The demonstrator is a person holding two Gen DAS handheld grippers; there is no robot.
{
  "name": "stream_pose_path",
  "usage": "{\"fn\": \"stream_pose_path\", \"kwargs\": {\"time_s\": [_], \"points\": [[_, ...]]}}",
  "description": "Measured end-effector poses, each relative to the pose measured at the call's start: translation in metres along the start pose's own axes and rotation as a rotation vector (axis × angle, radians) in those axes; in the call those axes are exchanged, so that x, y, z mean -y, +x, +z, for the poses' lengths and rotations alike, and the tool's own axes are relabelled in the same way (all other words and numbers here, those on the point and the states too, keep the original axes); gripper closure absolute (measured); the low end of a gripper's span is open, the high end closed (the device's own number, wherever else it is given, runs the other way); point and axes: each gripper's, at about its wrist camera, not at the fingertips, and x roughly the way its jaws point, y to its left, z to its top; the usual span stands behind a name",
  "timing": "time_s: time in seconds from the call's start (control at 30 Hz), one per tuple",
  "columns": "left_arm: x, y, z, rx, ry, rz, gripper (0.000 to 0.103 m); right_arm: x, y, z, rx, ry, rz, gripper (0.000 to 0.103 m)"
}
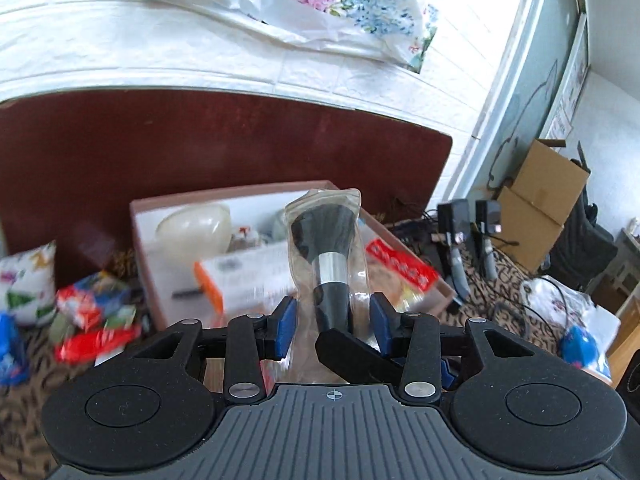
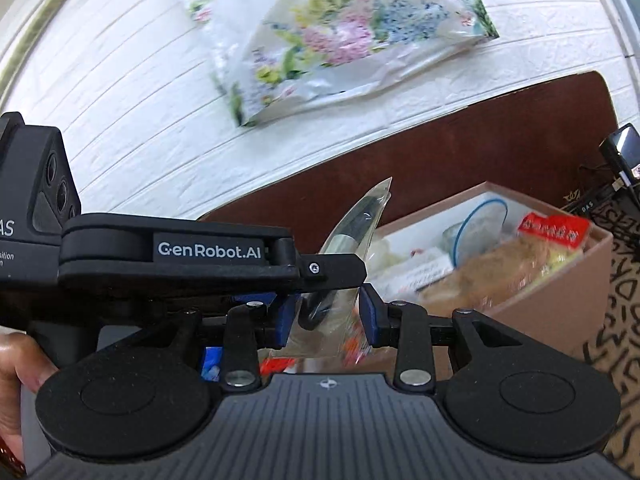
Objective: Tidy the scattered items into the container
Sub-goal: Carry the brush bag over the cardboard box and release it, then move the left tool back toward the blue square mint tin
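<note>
A black makeup brush (image 1: 326, 268) with a shiny metal ferrule and a dense dark tuft sits sealed in a clear, glossy plastic sleeve, and both tools grasp it at once. The left tool (image 1: 332, 322) pinches the sleeve's lower end between its blue pads, brush standing upright; the right tool (image 2: 325, 316) has its blue pads closed on the same crinkled sleeve, the brush (image 2: 348, 236) leaning up and to the right. The brush is held in the air in front of the box (image 1: 148, 248), a pinkish cardboard tray with a white inside. In it lie a pale rounded plastic piece (image 1: 194, 226), a white and orange carton (image 1: 240, 278) and a clear snack bag with a red label (image 1: 400, 266). Only the left wrist view shows loose red, blue and white packets (image 1: 94, 314) on the patterned cloth beside the box, plus cardboard cartons (image 1: 540, 200) at far right. Only the right wrist view shows a hand (image 2: 18, 364) on the left tool's grip and that tool's printed black body (image 2: 180, 250).
</note>
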Motion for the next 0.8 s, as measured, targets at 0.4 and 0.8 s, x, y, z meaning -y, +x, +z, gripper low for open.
{"fn": "stream_pose_path", "kwargs": {"time_s": [0.4,0.8], "points": [[-0.063,0.074,0.033,-0.014,-0.141,-0.024,0.02,0.06,0.102,0.028,-0.049,0.12,-0.142,0.037],[-0.072,0.013,-0.026,0.083,-0.221,0.057,0.0,0.052,0.08,0.001,-0.073,-0.001,-0.144,0.02]]}}
